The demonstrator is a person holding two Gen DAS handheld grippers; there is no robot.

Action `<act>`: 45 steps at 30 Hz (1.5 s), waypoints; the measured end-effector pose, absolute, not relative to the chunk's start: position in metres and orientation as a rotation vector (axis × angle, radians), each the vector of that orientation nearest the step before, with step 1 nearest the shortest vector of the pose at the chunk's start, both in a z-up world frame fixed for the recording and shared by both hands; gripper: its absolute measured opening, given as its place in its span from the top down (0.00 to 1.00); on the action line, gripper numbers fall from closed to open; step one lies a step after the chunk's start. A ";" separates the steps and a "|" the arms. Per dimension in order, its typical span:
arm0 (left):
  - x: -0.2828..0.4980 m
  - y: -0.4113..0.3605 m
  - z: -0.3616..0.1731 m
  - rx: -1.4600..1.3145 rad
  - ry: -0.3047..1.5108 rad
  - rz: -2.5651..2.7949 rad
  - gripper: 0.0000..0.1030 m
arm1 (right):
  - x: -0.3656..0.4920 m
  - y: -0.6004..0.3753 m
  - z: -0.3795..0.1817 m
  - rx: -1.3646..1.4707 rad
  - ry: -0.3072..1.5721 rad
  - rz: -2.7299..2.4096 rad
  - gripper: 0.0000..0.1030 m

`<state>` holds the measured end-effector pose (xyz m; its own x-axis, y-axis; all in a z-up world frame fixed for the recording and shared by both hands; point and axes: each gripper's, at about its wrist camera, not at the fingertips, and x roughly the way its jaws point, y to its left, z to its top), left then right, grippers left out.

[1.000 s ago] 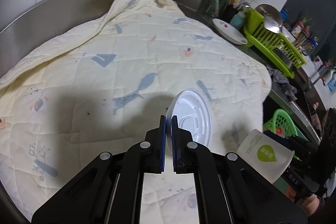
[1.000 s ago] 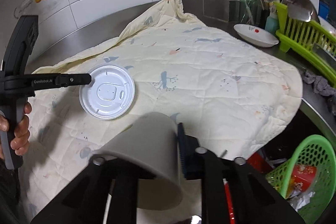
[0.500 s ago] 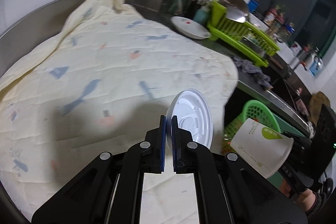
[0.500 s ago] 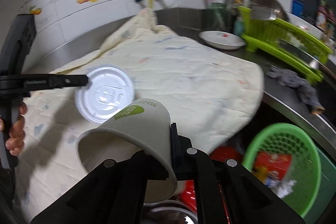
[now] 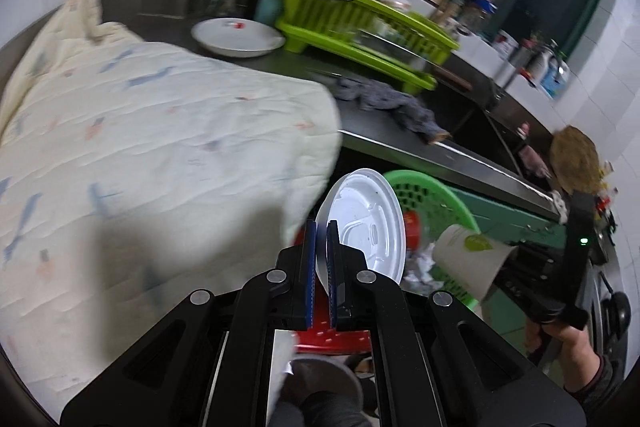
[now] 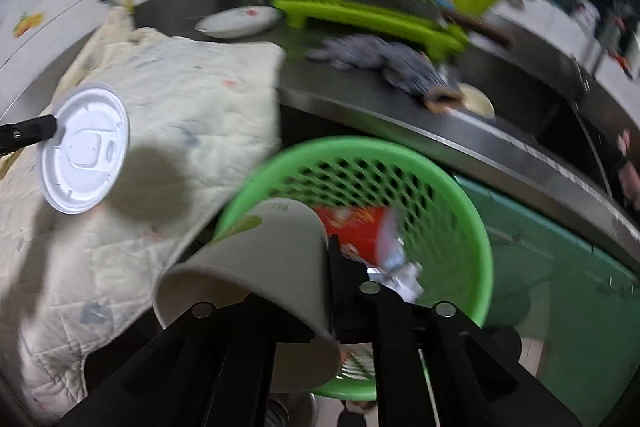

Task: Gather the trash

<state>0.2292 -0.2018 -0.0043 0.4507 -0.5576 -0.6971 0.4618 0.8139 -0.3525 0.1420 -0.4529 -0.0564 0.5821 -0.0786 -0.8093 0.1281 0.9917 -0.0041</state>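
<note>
One cream quilt (image 5: pixel 152 155) covers the steel counter (image 5: pixel 420 151), and everything here is placed from it. One green mesh basket (image 6: pixel 460 211) sits below the quilt's hanging corner, holding a red wrapper (image 6: pixel 352 227) and crumpled scraps. Beyond the quilt's far edge stand one lime dish rack (image 5: pixel 360 27), one white plate (image 5: pixel 238 37) and one grey rag (image 5: pixel 392 103).

One paper cup (image 6: pixel 260 267), mouth toward the camera, is clamped by the right gripper (image 6: pixel 320 283) just off the quilt's corner, above the basket rim. One white plastic lid (image 5: pixel 364 227) is pinched on edge between the blue pads of the left gripper (image 5: pixel 321 259), past the quilt's edge.

A second ago both pieces hung over the quilt's middle; now both have swung out beyond its corner toward the basket.

The cup bears a green leaf logo (image 5: pixel 476 243); its small print is too blurred to read.
</note>
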 end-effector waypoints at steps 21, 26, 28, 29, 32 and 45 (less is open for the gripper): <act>0.215 -0.340 -0.045 -0.030 1.022 -0.767 0.93 | 0.093 -0.517 -0.046 0.189 0.881 -0.227 0.41; 0.211 -0.338 -0.051 -0.019 1.026 -0.756 0.77 | 0.082 -0.512 -0.047 0.210 0.878 -0.210 0.40; 0.208 -0.334 -0.050 -0.016 1.022 -0.752 0.77 | 0.079 -0.507 -0.047 0.214 0.874 -0.197 0.40; 0.205 -0.330 -0.048 -0.012 1.015 -0.749 0.77 | 0.078 -0.506 -0.047 0.216 0.871 -0.191 0.40; 0.199 -0.319 -0.044 0.003 0.995 -0.735 0.71 | 0.073 -0.496 -0.045 0.222 0.857 -0.169 0.40; 0.172 -0.243 -0.017 0.015 0.890 -0.598 0.45 | 0.065 -0.428 -0.029 0.166 0.803 -0.052 0.28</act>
